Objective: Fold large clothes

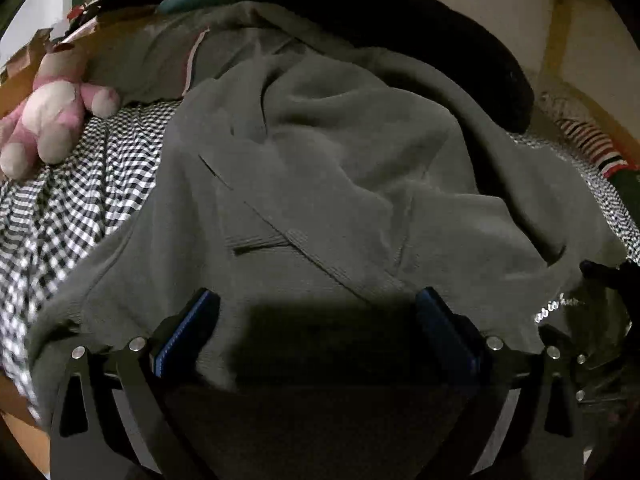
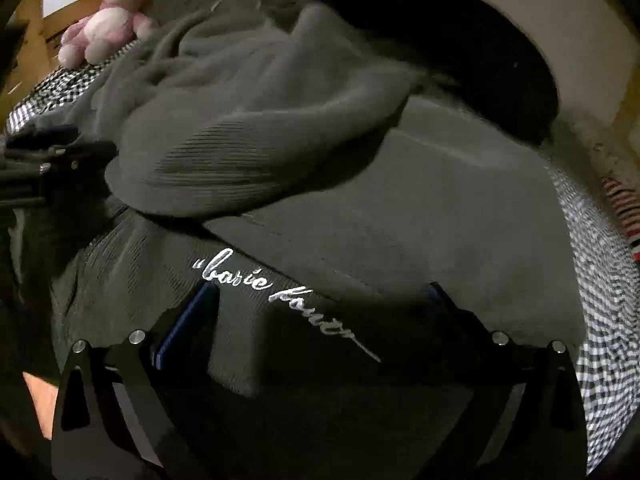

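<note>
A large grey-green sweatshirt [image 1: 320, 168] lies crumpled on a black-and-white checked bed cover [image 1: 80, 208]. My left gripper [image 1: 318, 304] is open just above its near edge, jaws wide apart, nothing between them. In the right wrist view the same sweatshirt [image 2: 400, 208] shows white script lettering [image 2: 264, 292] and a ribbed cuff or hem [image 2: 224, 156] folded over it. My right gripper [image 2: 320, 300] is open over the lettered part. The left gripper shows at the left edge of the right wrist view [image 2: 52, 148].
A pink and white soft toy [image 1: 52, 112] lies at the bed's far left. A black garment [image 1: 420, 32] lies behind the sweatshirt. A red, white and black striped cloth [image 1: 592, 144] sits at the right. A wooden bed frame [image 1: 560, 28] borders the bed.
</note>
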The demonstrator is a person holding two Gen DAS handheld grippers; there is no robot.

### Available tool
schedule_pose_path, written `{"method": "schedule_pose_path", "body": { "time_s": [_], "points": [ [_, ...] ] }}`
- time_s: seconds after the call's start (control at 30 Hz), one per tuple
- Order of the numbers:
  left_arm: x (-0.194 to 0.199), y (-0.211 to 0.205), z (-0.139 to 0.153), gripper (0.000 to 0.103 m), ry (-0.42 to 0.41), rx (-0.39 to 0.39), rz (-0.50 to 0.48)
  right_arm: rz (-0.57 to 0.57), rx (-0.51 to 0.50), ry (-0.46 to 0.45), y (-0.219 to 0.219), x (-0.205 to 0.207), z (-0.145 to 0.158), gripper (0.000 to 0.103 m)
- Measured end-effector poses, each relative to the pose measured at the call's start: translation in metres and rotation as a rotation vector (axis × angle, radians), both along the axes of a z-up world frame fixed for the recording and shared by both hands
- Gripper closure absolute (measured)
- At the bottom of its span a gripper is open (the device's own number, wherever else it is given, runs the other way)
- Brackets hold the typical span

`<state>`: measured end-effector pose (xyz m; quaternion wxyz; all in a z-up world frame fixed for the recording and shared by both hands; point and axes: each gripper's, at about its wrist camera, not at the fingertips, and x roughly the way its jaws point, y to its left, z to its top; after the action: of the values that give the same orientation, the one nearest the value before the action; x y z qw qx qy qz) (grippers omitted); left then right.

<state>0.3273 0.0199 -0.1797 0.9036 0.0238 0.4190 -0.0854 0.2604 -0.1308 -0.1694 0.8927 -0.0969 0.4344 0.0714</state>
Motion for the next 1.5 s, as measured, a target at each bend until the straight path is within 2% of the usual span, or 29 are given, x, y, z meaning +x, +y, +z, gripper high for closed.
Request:
{"method": "schedule_pose_path", "body": {
  "time_s": [0.07, 0.1, 0.13, 0.17, 0.2, 0.23, 0.27, 0.33, 0.4, 0.47, 0.5, 0.57, 0.67, 0.73, 0.8, 0.93, 1.07, 1.3, 1.43, 1.5],
  "points": [
    [-0.015, 0.001, 0.01, 0.005, -0.016, -0.033, -0.025, -0.015, 0.047, 0.018, -0.003, -0.007, 0.016, 0.003],
    [-0.023, -0.001, 0.009, 0.005, -0.022, -0.008, -0.04, -0.012, 0.064, -0.003, -0.004, -0.015, 0.024, 0.003],
    [-0.023, 0.001, 0.001, 0.005, -0.013, 0.026, -0.055, -0.011, 0.06, -0.014, -0.004, -0.021, 0.026, 0.003],
    [-0.028, -0.004, -0.013, 0.005, 0.007, 0.109, -0.084, -0.005, 0.041, -0.008, -0.002, -0.026, 0.022, 0.003],
    [-0.035, -0.01, -0.02, 0.005, -0.041, 0.189, -0.113, 0.004, 0.01, 0.044, 0.0, -0.026, 0.006, 0.003],
    [-0.043, -0.014, -0.02, 0.005, -0.09, 0.233, -0.122, 0.007, 0.01, 0.073, 0.0, -0.026, -0.009, 0.003],
    [-0.046, -0.017, -0.02, 0.005, -0.091, 0.251, -0.113, -0.006, 0.057, 0.025, -0.006, -0.032, -0.011, 0.003],
    [-0.049, -0.014, -0.017, 0.005, -0.055, 0.201, -0.096, -0.027, 0.052, 0.04, -0.006, -0.036, -0.005, 0.003],
    [-0.059, -0.008, -0.021, 0.005, -0.015, 0.147, -0.085, -0.005, 0.057, 0.012, -0.001, -0.046, 0.007, 0.003],
    [-0.068, 0.0, -0.027, 0.005, -0.026, 0.119, -0.082, 0.028, 0.011, 0.037, 0.007, -0.056, -0.003, 0.003],
    [-0.071, 0.001, -0.028, 0.005, -0.027, 0.125, -0.083, 0.034, -0.01, 0.059, 0.007, -0.057, -0.012, 0.003],
    [-0.08, 0.001, -0.031, 0.005, -0.029, 0.146, -0.089, 0.033, -0.048, 0.001, 0.008, -0.071, -0.022, 0.003],
    [-0.095, 0.009, -0.036, 0.005, -0.048, 0.151, -0.127, 0.046, -0.104, 0.007, 0.014, -0.082, -0.027, 0.003],
    [-0.099, 0.017, -0.049, 0.005, 0.017, 0.191, -0.148, 0.047, -0.12, 0.017, 0.016, -0.091, -0.031, 0.003],
    [-0.112, 0.025, -0.059, 0.005, 0.061, 0.208, -0.166, 0.038, -0.114, 0.029, 0.018, -0.098, -0.037, 0.003],
    [-0.133, 0.054, -0.066, 0.005, 0.089, 0.172, -0.122, -0.017, -0.061, 0.08, 0.015, -0.112, -0.052, 0.003],
    [-0.15, 0.098, -0.085, 0.005, 0.172, 0.058, -0.031, -0.071, -0.035, 0.083, 0.014, -0.124, -0.058, 0.003],
    [-0.169, 0.123, -0.094, 0.005, 0.217, 0.147, 0.025, -0.125, -0.012, 0.113, 0.021, -0.157, -0.064, 0.003],
    [-0.171, 0.132, -0.094, 0.005, 0.231, 0.153, 0.031, -0.142, 0.012, 0.147, 0.019, -0.167, -0.068, 0.003],
    [-0.174, 0.142, -0.09, 0.005, 0.236, 0.122, 0.048, -0.142, 0.009, 0.148, 0.02, -0.168, -0.067, 0.003]
  ]
}}
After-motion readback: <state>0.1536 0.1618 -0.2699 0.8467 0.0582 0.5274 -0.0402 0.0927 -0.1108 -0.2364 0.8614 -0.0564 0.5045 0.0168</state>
